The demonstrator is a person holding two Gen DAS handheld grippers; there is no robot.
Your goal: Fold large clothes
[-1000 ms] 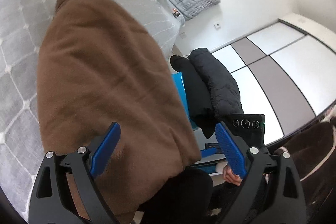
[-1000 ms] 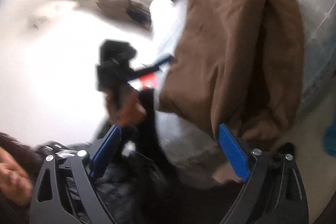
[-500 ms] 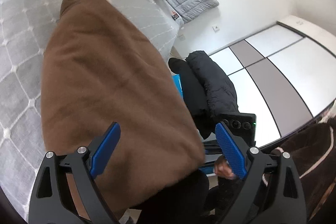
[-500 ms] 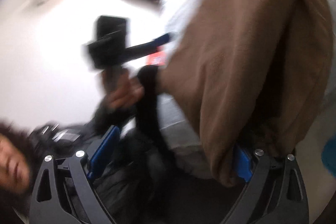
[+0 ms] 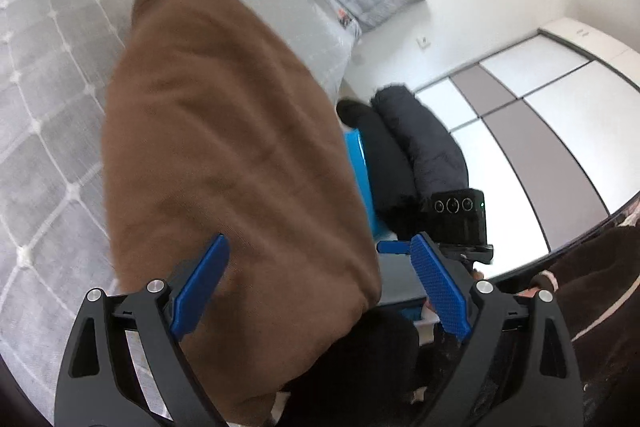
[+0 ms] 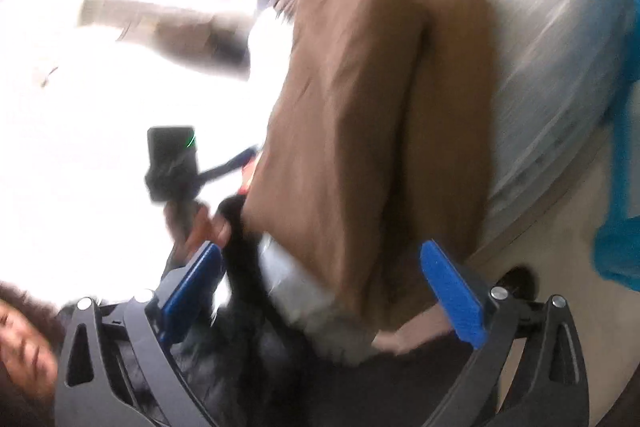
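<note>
Brown garment (image 5: 224, 167): left wrist view, folded, lying on the grey quilted bed (image 5: 48, 99), near end hanging over the bed's edge.
Left gripper (image 5: 316, 283): jaws wide, nothing pinched; garment's edge lies between the pads, unpressed.
Right wrist view (blurred): garment (image 6: 360, 131) in two long folds.
Right gripper (image 6: 324, 295): jaws have just been opening, now wide; cloth between them, not gripped.

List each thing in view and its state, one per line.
Brown garment: folded lengthwise, lying on the bed, near end hanging over the edge.
Bed: covered by a grey quilted spread.
Left gripper: open, garment between its fingers, not pressed.
Right gripper: open, jaws just widened, nothing gripped.
Black coat: draped over a blue chair.
Wardrobe: doors closed.
</note>
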